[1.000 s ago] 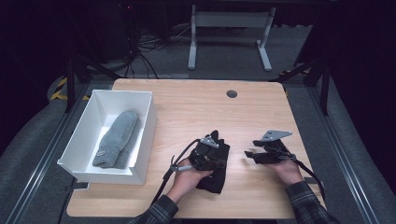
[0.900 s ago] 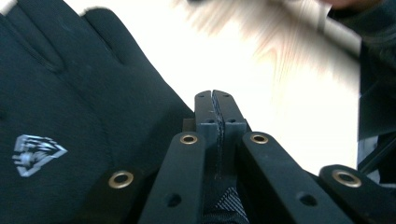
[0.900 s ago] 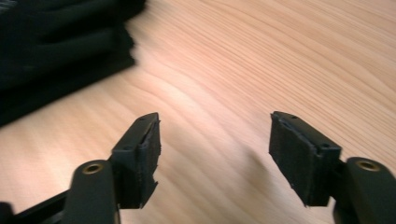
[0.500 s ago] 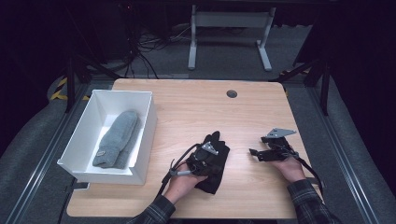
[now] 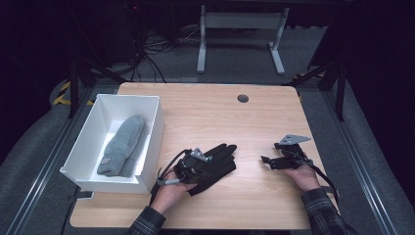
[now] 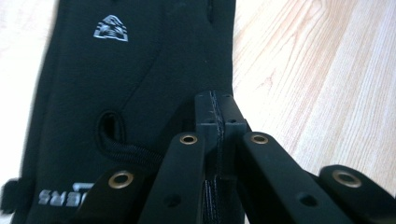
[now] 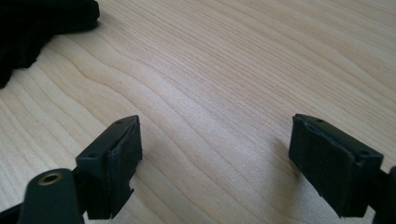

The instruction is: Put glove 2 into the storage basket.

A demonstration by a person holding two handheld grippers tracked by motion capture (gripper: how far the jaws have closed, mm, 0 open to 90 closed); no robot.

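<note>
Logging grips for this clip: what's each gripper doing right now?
Left gripper: jaws shut, over the black glove; whether cloth is pinched cannot be told.
Right gripper: open, holding nothing, above the table.

The left gripper [image 6: 217, 122] has its 2 jaws pressed together on the black glove's [image 6: 135, 84] edge, beside bare wooden table [image 6: 317, 79].

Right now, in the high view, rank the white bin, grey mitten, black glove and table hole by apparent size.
1. white bin
2. grey mitten
3. black glove, partly covered by the left gripper, so close to the mitten
4. table hole
</note>
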